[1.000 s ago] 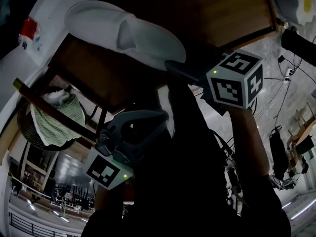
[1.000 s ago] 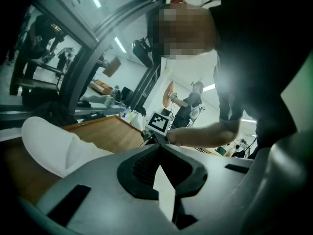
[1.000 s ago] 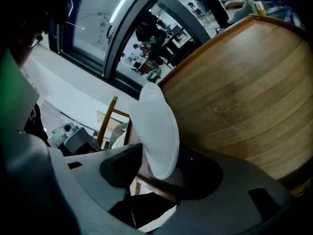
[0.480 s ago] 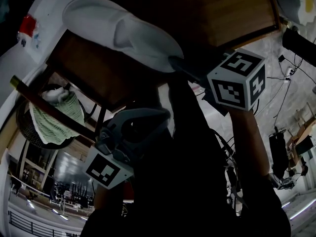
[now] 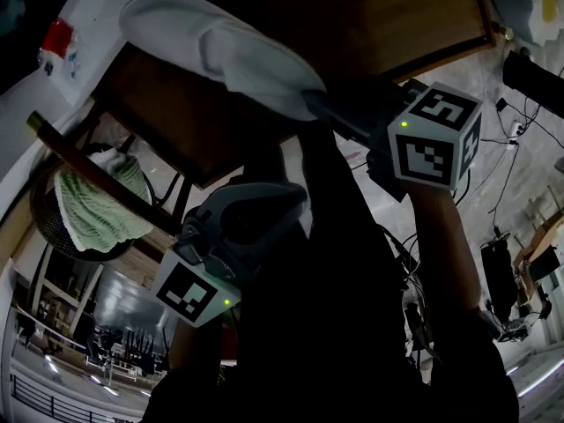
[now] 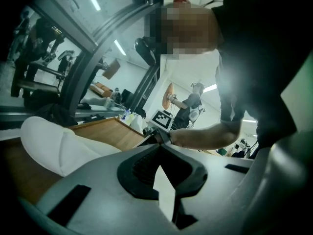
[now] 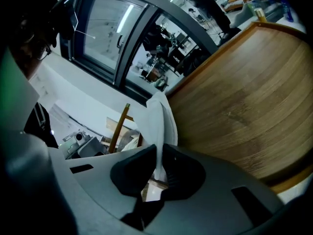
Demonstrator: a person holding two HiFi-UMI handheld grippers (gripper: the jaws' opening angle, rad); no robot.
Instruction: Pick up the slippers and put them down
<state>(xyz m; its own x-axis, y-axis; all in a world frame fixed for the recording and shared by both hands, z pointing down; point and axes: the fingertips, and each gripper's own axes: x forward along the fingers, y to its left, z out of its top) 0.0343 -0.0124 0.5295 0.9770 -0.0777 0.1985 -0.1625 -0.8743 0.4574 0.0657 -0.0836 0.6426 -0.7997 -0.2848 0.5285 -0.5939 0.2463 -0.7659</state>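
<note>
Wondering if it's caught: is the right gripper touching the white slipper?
Touching. The right gripper view shows the fingers of the right gripper, just closing, pinching the soft white slipper.

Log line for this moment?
right gripper: jaws just closed further, pinching slipper heel | left gripper: shut, empty | toe end on table

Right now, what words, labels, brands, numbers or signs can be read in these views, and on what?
No readable text anywhere.
On the black-and-white marker cube of the right gripper: square patterns only, no letters.
On the marker cube of the left gripper: the same.
On the red patch at upper left: too blurred to read.
On the white fabric slipper: no print visible.
</note>
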